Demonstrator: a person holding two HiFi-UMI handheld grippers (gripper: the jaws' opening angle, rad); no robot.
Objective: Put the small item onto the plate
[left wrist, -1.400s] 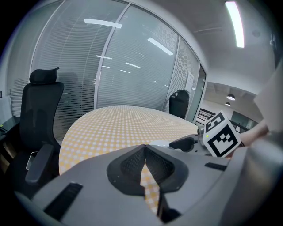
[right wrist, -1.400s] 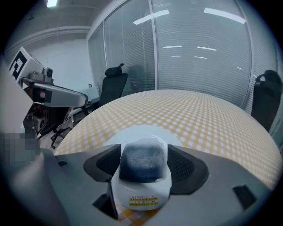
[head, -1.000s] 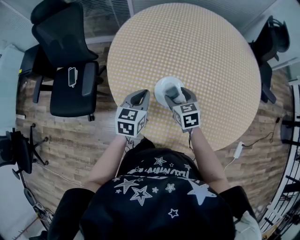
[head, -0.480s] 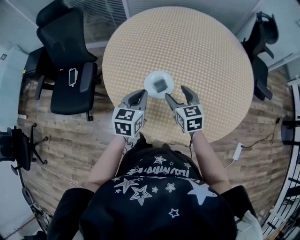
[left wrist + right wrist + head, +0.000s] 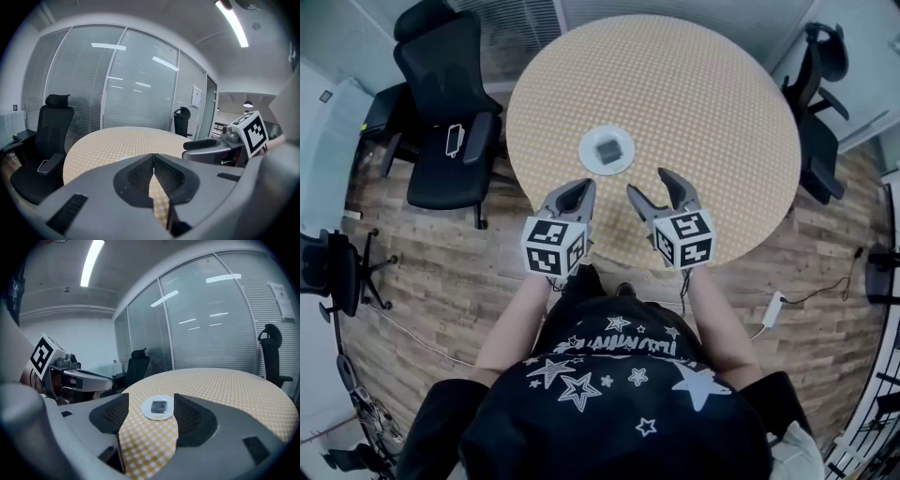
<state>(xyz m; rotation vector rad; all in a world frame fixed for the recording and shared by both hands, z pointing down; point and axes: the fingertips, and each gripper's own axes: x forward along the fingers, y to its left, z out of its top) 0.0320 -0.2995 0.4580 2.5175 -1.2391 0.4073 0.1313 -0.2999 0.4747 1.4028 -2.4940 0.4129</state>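
Head view: the item [image 5: 607, 149] lies on the plate [image 5: 588, 158], so placing seems finished. Right gripper [image 5: 649, 184] stands wide, empty; left gripper [image 5: 577, 190] pinched together. No further move seems needed.

- The round tabletop [image 5: 703, 112] is covered all over in a fine yellow-and-white check and stands on a wood-plank floor [image 5: 441, 272].
- A small white round plate [image 5: 587, 157] lies flat on the tabletop, left of centre and towards the edge nearest the person.
- In the right gripper view the plate [image 5: 146, 411] sits well inside the tabletop's rim, with checked surface showing all round it.
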